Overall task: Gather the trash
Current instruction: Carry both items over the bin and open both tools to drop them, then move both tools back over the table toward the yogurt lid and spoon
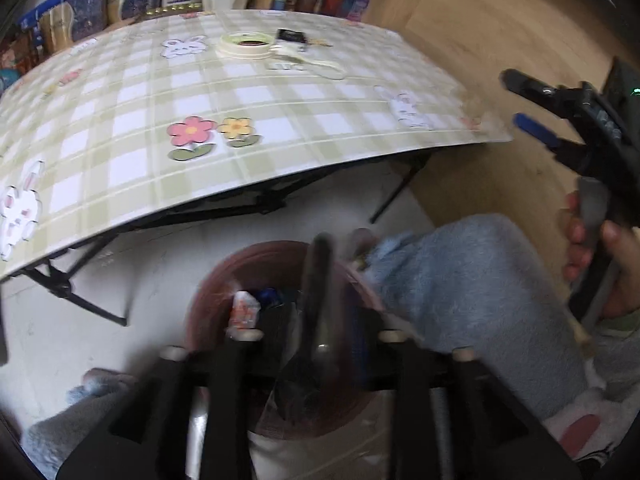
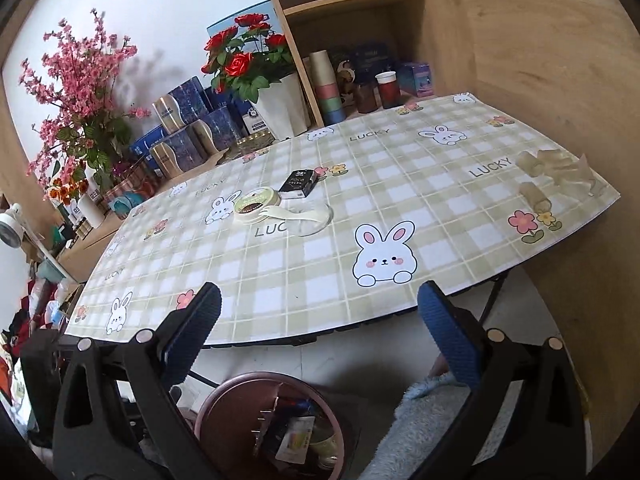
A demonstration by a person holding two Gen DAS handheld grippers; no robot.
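Observation:
My left gripper (image 1: 318, 304) hangs over the maroon trash bin (image 1: 208, 292) on the floor. Its jaws stand apart, with a blurred dark thing (image 1: 316, 280) between them; I see no pad pressing on it. Wrappers lie inside the bin. My right gripper (image 2: 320, 312) is wide open and empty above the near edge of the checked table (image 2: 400, 200), and shows at the right of the left wrist view (image 1: 513, 99), held in a hand. On the table lie a round cream tub (image 2: 256, 204), a small black box (image 2: 301, 181), a clear plastic piece (image 2: 312, 220) and crumpled yellowish tape (image 2: 552, 172).
The bin (image 2: 240, 388) stands under the table's front edge beside black folding legs (image 1: 392, 196). Fluffy light-blue fabric (image 1: 460, 300) on the person lies right of the bin. Boxes, flower pots (image 2: 276, 108) and a wooden shelf (image 2: 352, 4) crowd the far side.

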